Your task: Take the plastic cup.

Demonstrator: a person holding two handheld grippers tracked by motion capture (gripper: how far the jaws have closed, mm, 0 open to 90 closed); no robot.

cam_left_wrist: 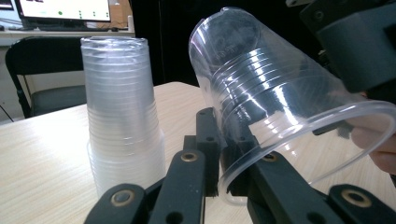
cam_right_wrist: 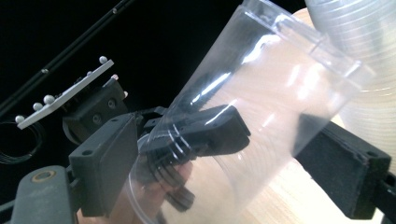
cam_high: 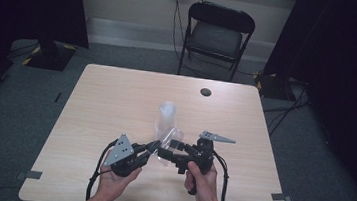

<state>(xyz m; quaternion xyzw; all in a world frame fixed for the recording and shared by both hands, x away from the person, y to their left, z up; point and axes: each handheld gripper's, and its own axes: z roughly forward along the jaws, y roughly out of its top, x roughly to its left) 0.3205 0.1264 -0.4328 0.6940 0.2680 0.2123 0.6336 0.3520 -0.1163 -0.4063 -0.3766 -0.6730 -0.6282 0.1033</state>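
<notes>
Above the near half of the bench (cam_high: 117, 94), high view: left claw (cam_high: 154, 145) and right claw (cam_high: 167, 154) meeting tip to tip, one in each hand. Single clear cup (cam_high: 168, 138) tilted between the two claws. Stack of clear cups (cam_high: 167, 113) upright just beyond the claws, mouth down on the bench. Left hand (cam_high: 115, 182) and right hand (cam_high: 200, 181) gripping the handles from below. Folding chair (cam_high: 217, 36) well beyond the far bench edge.

Left gripper view: left claw (cam_left_wrist: 229, 163) nearly closed, pinching the wall of the single cup (cam_left_wrist: 261, 93) near its rim, one jaw inside the mouth, one outside. Cup tipped, base up and away, open mouth toward the camera. Stack of cups (cam_left_wrist: 121, 112) just left of the claw, standing on the bench (cam_left_wrist: 42, 158). Right claw's body at upper right, beside the cup; a fingertip (cam_left_wrist: 383, 149) visible through the rim.

Right gripper view: right claw (cam_right_wrist: 233, 172) spread wide, jaws either side of the single cup (cam_right_wrist: 261, 107); contact with the wall cannot be told. Left claw's jaw seen through the clear wall, reaching into the mouth. Stack of cups (cam_right_wrist: 364, 60) beyond, upper right.
</notes>
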